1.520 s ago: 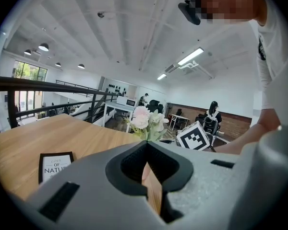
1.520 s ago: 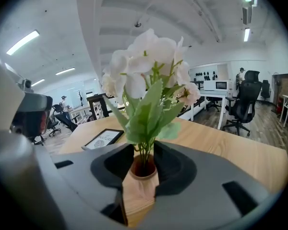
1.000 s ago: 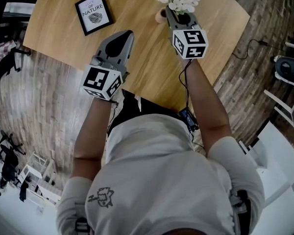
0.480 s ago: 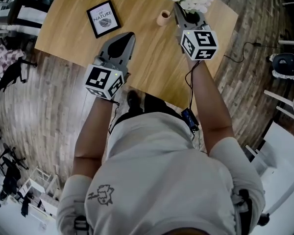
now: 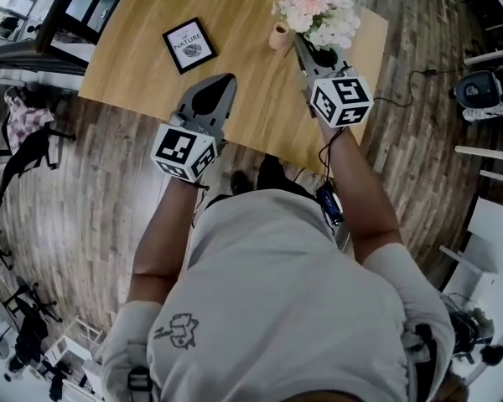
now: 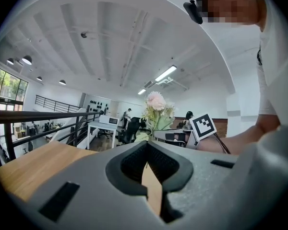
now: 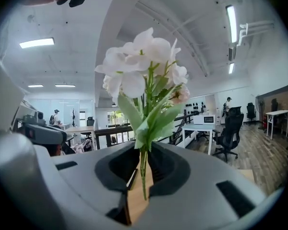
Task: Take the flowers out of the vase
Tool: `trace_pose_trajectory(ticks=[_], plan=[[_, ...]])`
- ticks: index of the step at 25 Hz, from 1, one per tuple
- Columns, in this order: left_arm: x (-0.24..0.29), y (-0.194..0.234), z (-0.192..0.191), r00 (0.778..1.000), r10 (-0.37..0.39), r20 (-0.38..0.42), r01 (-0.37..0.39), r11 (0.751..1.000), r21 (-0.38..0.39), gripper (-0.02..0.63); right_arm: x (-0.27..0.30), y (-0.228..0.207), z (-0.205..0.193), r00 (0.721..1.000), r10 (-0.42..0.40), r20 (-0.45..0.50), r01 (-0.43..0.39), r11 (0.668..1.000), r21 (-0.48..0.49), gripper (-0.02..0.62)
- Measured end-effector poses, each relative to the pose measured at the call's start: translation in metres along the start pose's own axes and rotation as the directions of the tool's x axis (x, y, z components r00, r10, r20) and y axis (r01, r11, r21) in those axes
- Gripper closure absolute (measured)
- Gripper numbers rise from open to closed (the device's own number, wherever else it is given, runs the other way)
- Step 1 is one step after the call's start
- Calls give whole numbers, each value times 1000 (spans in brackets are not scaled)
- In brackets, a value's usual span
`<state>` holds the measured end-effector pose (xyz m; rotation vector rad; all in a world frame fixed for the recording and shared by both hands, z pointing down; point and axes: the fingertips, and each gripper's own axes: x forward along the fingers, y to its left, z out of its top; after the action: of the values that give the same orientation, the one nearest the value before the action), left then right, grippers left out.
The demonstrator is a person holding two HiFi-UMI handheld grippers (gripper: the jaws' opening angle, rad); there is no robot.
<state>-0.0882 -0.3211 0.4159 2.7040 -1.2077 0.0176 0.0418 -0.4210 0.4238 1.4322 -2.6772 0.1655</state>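
Note:
A bunch of pale pink and white flowers (image 5: 317, 11) is held up over the far right of the wooden table (image 5: 251, 99). My right gripper (image 5: 305, 47) is shut on the thin green stems, and the stem ends hang free below the jaws. In the right gripper view the flowers (image 7: 144, 75) rise straight up from the right gripper (image 7: 144, 153). The small beige vase (image 5: 278, 36) stands on the table just left of that gripper. My left gripper (image 5: 220, 88) hovers over the table's near edge, shut and holding nothing. The left gripper view shows the left gripper (image 6: 147, 150) pointing level, with the flowers (image 6: 156, 110) beyond it.
A black-framed picture (image 5: 189, 44) lies on the table to the left of the vase. Wooden floor surrounds the table, with a cable (image 5: 407, 78) and white chairs (image 5: 486, 153) at the right and dark furniture at the left.
Both grippers have risen. The right one has carried the flowers up and away from the vase, which stays on the table.

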Motion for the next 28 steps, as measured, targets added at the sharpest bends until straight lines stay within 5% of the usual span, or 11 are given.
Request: trace_pose_trajectory(ticks=[14, 28], plan=[[-84, -54, -11, 995, -94, 13, 95, 994, -50, 602, -127, 108, -7, 1000, -2, 26, 1, 999, 53, 538], [-87, -119, -3, 995, -101, 21, 101, 995, -17, 603, -202, 123, 1, 997, 65, 46, -67, 997, 28, 538]])
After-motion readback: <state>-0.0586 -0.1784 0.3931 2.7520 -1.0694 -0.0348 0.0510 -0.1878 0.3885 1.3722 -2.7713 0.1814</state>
